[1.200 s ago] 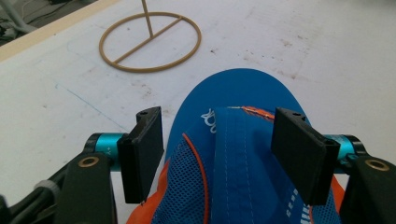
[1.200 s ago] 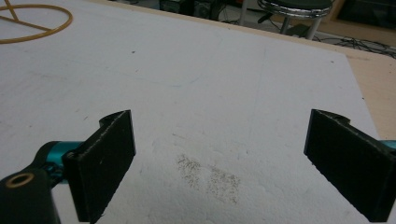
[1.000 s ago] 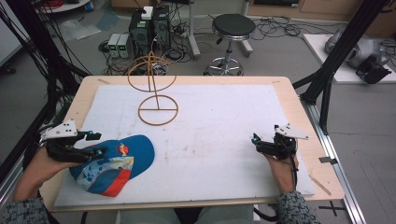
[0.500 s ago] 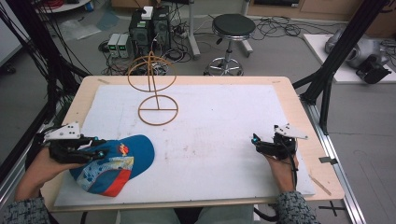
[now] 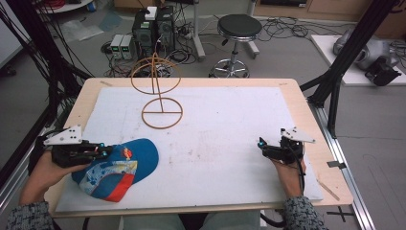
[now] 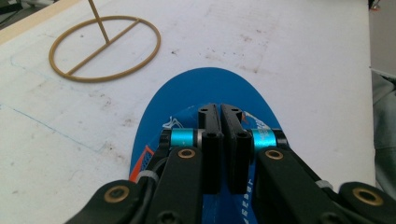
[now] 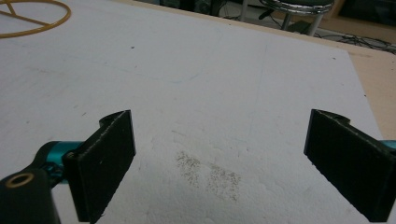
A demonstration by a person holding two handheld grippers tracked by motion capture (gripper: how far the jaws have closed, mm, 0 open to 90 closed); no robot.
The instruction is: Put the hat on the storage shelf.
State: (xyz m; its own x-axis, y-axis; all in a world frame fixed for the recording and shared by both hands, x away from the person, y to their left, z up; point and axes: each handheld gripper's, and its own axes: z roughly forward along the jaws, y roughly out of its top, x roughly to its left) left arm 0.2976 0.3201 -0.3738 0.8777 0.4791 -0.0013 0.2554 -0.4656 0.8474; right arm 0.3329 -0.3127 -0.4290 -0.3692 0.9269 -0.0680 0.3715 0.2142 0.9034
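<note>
A blue cap [image 5: 125, 165] with red and white print lies at the front left of the white mat [image 5: 225, 120]. My left gripper [image 5: 107, 151] rests on the cap's left side. In the left gripper view its jaws are pressed together on the cap [image 6: 210, 88], pinching the crown, with the blue brim stretching ahead. A tan wire stand [image 5: 162, 113] with a flat ring base [image 6: 105, 46] and an upright ring stands at the back left. At the right, my right gripper [image 5: 263, 146] is held low over the bare mat, open [image 7: 219, 158], nothing between its jaws.
The wooden table [image 5: 306, 120] edges the mat on all sides. Beyond the far edge are a black stool [image 5: 237, 28], computer boxes [image 5: 153, 26] and floor cables. Black frame struts [image 5: 335, 81] rise at both sides.
The left hand has shifted only slightly at the cap's edge. The cap, the stand and the right gripper stay where they were.
</note>
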